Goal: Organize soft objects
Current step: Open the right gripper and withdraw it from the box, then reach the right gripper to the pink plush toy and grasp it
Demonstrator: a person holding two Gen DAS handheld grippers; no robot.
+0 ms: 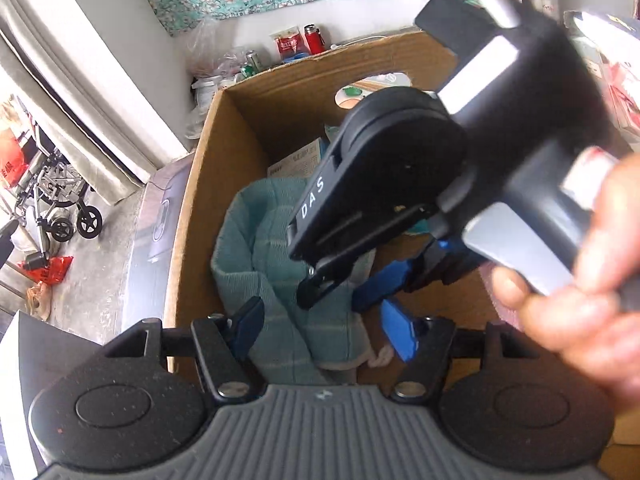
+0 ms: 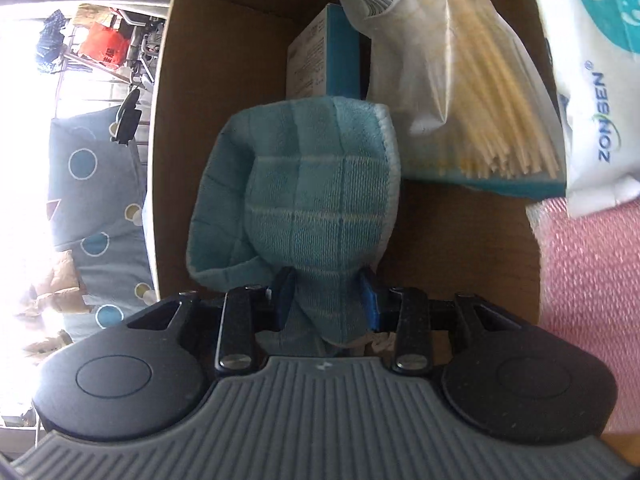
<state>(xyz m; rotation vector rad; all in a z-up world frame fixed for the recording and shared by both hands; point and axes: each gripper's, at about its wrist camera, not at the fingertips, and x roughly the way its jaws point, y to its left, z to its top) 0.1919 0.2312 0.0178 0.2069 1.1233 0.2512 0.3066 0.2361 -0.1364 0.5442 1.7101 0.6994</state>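
A teal checked towel (image 1: 264,248) hangs inside a cardboard box (image 1: 200,184). In the right wrist view the towel (image 2: 304,200) is bunched and my right gripper (image 2: 326,296) is shut on its lower end, holding it in the box (image 2: 224,40). In the left wrist view my left gripper (image 1: 324,328) is open, its blue fingers on either side of the towel's lower part without pinching it. The right gripper (image 1: 348,284) reaches down into the box just ahead of it, held by a hand.
The box also holds a blue carton (image 2: 324,56), a clear bag of thin sticks (image 2: 472,92), a white wipes pack (image 2: 596,92) and a pink cloth (image 2: 592,288). A wheelchair (image 1: 56,200) and bags stand on the floor to the left.
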